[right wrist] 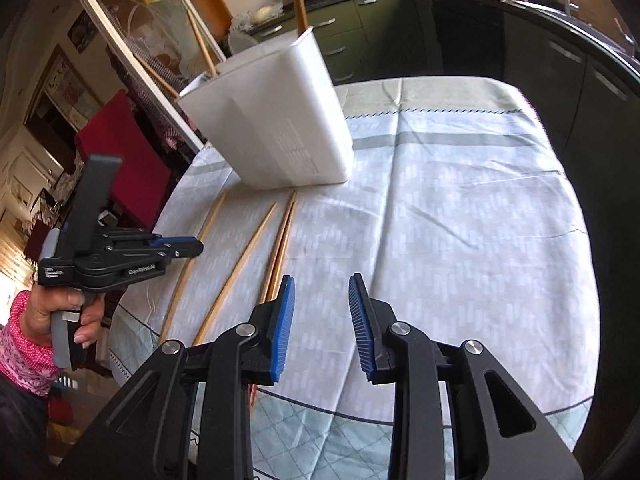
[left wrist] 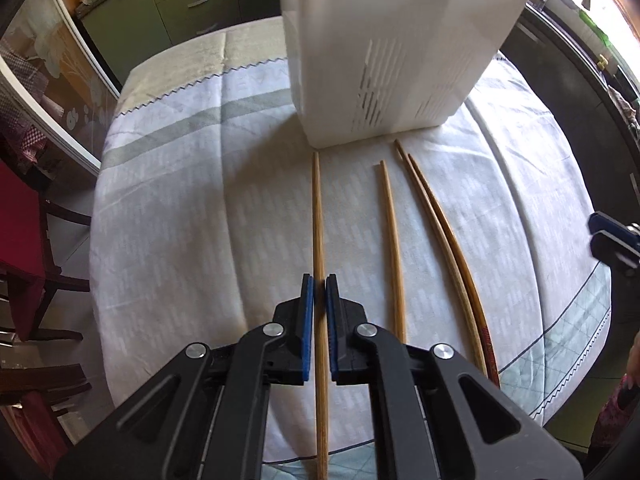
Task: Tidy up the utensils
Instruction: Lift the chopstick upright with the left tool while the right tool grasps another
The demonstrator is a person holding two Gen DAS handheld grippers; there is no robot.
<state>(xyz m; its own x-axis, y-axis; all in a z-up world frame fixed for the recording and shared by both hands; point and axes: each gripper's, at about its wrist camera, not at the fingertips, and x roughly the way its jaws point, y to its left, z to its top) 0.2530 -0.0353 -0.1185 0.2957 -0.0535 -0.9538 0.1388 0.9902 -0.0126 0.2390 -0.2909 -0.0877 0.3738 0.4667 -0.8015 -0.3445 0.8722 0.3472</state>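
Green cabinets [right wrist: 360,24] line the kitchen wall; red chair [left wrist: 20,248] beside the clothed table [right wrist: 460,208]; daylight.

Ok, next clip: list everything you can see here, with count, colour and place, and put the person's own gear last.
chopsticks on the cloth: four, light wood, side by side in front of the holder; the right two lie close together.
chopsticks in the holder: at least three, wood, sticking out of its top.
holder: one, white, slotted sides, upright on the table.
tablecloth: one, white with grey-green stripes, covering the table.
cabinets: dark green, along the far wall.
chair: at least one, red seat, left of the table.
left tongs: black with blue pads, nearly closed astride the leftmost chopstick; contact unclear.
right tongs: black with blue pads, open, holding nothing.
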